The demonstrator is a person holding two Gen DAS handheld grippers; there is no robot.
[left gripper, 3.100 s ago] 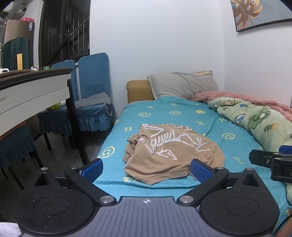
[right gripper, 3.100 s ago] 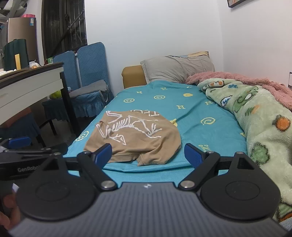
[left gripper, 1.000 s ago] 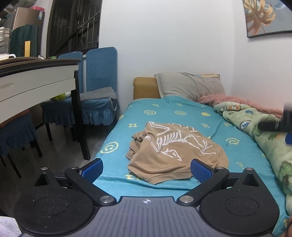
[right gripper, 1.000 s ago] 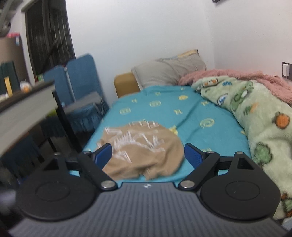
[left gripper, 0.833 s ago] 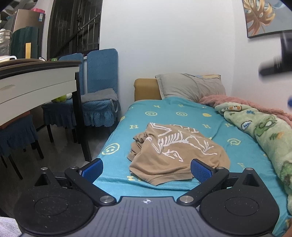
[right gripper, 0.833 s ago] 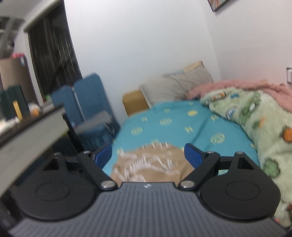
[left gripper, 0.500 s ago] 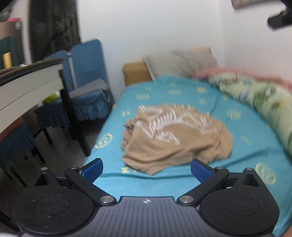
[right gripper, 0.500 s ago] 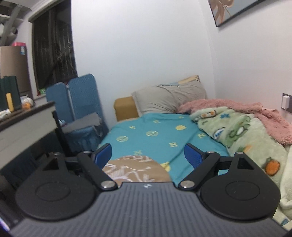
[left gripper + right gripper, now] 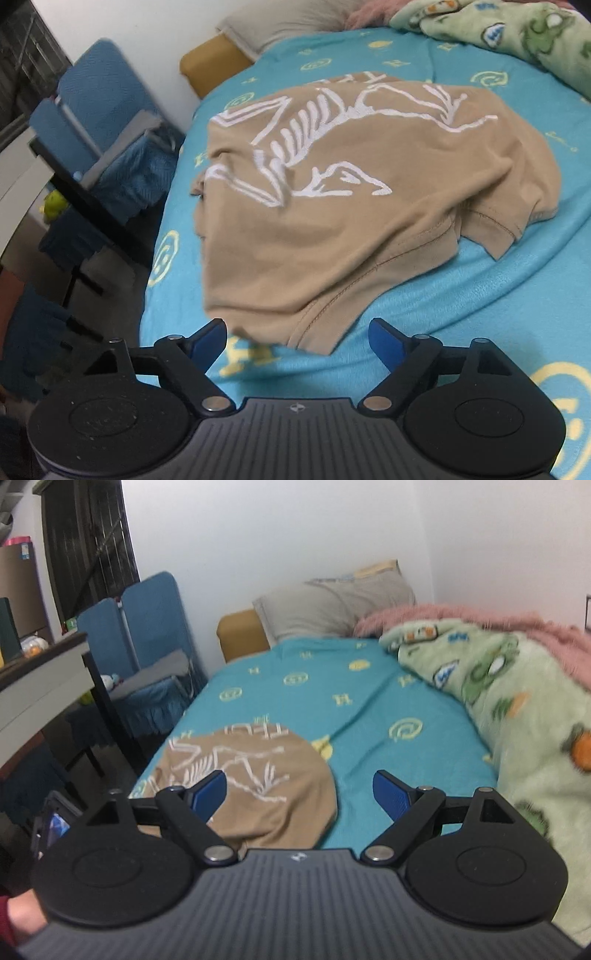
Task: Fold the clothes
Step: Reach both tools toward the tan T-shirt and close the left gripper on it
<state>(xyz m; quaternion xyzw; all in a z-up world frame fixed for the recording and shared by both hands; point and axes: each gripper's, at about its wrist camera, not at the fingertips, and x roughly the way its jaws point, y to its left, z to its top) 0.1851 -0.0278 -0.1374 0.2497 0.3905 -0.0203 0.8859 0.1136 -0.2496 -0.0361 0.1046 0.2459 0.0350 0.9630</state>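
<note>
tan t-shirt (image 9: 369, 206) with a white skeleton print lies crumpled on the bed (image 9: 498, 288), on its teal sheet, toward the near end and the edge that faces the chairs. its hemmed edges are bunched and folded under at the near side.

left tool (image 9: 297, 334): tilted downward over the near hem of the shirt. its jaws are closing but not yet gripping; the blue fingertips (image 9: 208, 338) stand on either side of the hem, apart from the cloth as far as can be seen. nothing is grasped.

right tool (image 9: 299, 792): held more level, nearer the foot of the bed. its jaws are spread wide and released; the left blue pad overlaps the shirt in the view, but whether it touches cannot be told. part of a hand (image 9: 22, 915) with a dark red cuff shows at the lower left corner of the right wrist view.

beyond the shirt, the sheet is bare up to a grey pillow (image 9: 332, 605) at the head of the bed. a green cartoon-print blanket (image 9: 517, 709) lies along the wall side, with a pink fuzzy blanket (image 9: 480, 618) behind it.

beside the bed stand blue chairs (image 9: 147, 627) and a tabletop (image 9: 40, 672) with dark legs.
</note>
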